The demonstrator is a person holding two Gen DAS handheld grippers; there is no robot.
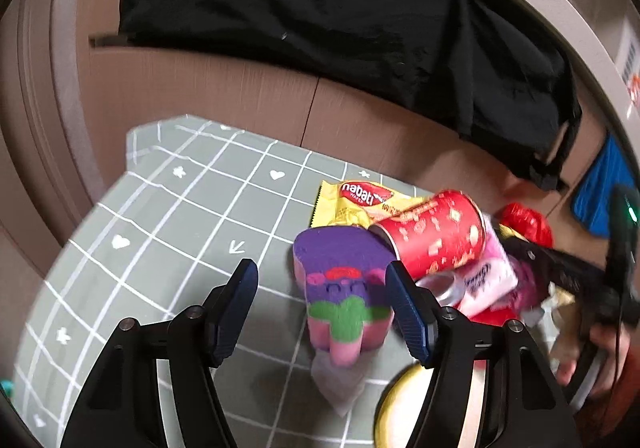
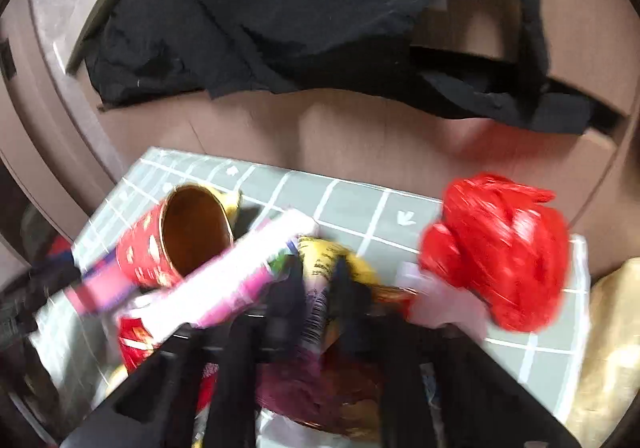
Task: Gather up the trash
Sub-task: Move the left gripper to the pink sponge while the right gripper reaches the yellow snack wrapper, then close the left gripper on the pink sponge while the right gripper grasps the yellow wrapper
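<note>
Two tongs over trash heap at tabletop right. Left tongs spread, empty, straddling purple sponge; next: squeeze, lift. Right tongs clenched on yellow wrapper, between red can and red bag; next: carry off.

Both wrist cams close, angled down, sharing red can

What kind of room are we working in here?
Probably a home room, perhaps a bedroom: a small table under a grid-patterned cloth stands against brown furniture fronts, black clothing hangs over them, and snack litter such as a red tube can lies on the cloth.
</note>
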